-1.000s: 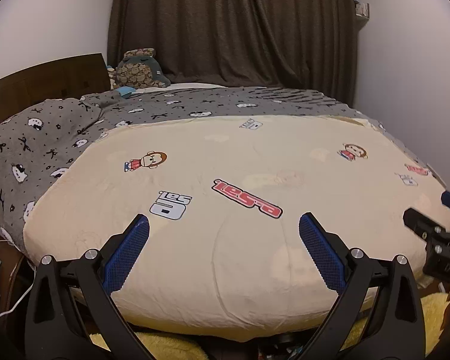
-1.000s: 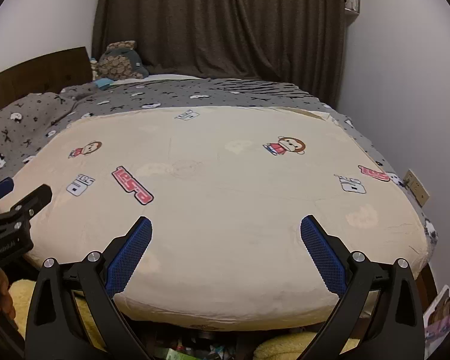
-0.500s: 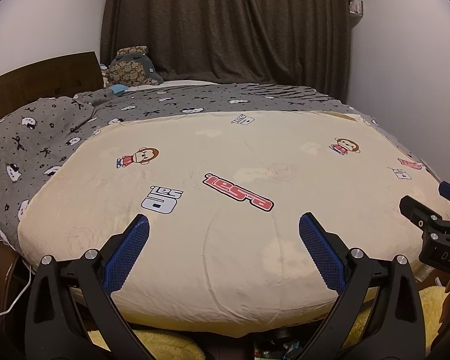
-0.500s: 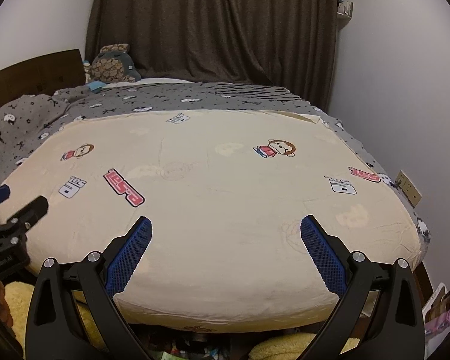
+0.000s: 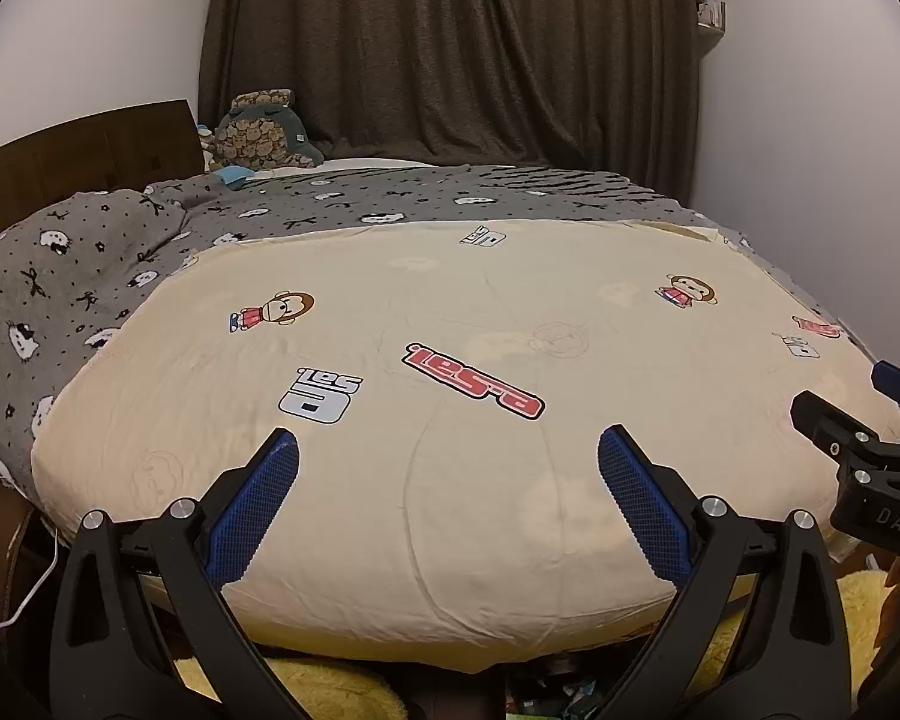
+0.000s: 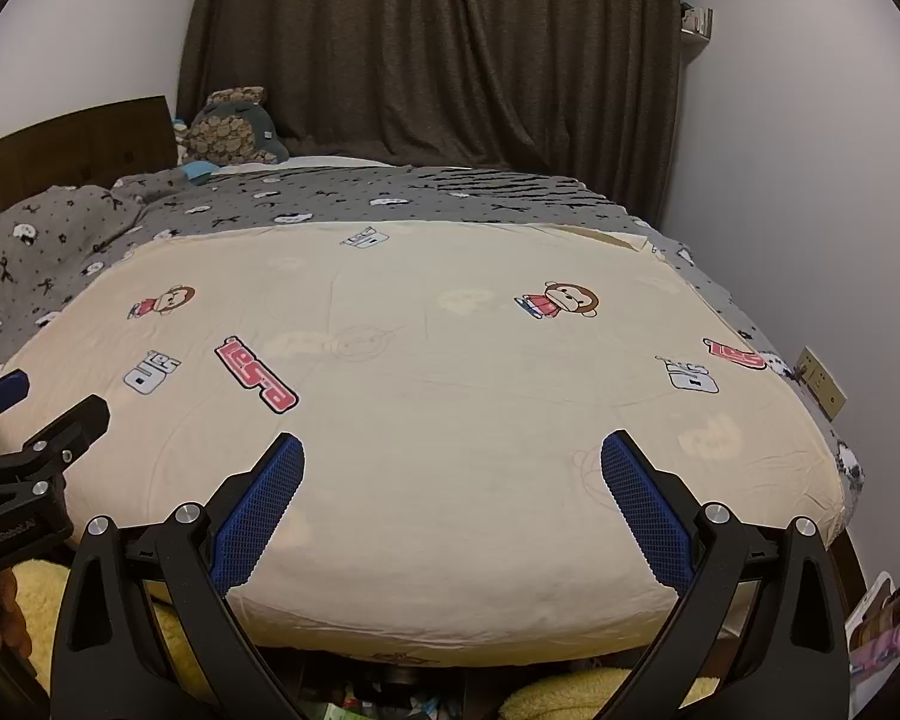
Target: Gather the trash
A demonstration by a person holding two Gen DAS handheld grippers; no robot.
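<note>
Step in hand, as judged from the scene: search and approach. Both tools are hovering above the foot of the bed (image 5: 450,510), side by side, and neither is carrying anything.

Left gripper (image 5: 448,462): the two blue-padded jaws are standing wide apart, with nothing between them. Right gripper (image 6: 452,462): its jaws are likewise spread wide and are holding nothing. Each tool is also showing at the edge of the other's view.

Location of the trash: no trash is lying on the cream quilt (image 6: 450,408), which is showing only printed cartoon monkeys and logos. Small coloured scraps (image 6: 390,705), possibly wrappers, are showing on the floor just below the foot of the bed, between two patches of yellow fleece (image 6: 570,696). They are too small and too cut off to identify. A similar patch of scraps (image 5: 558,699) is appearing at the bottom of the left view.

Next move, as a judgement: the cameras are pointing across the bed, so both tools probably need to be tilted down toward the floor until the scraps are centred between a pair of jaws.

Containers: no bin, bag or basket is showing in either view, so where the trash goes cannot be told. A colourful package (image 6: 882,630) is standing by the wall at the right; its contents cannot be told.
</note>
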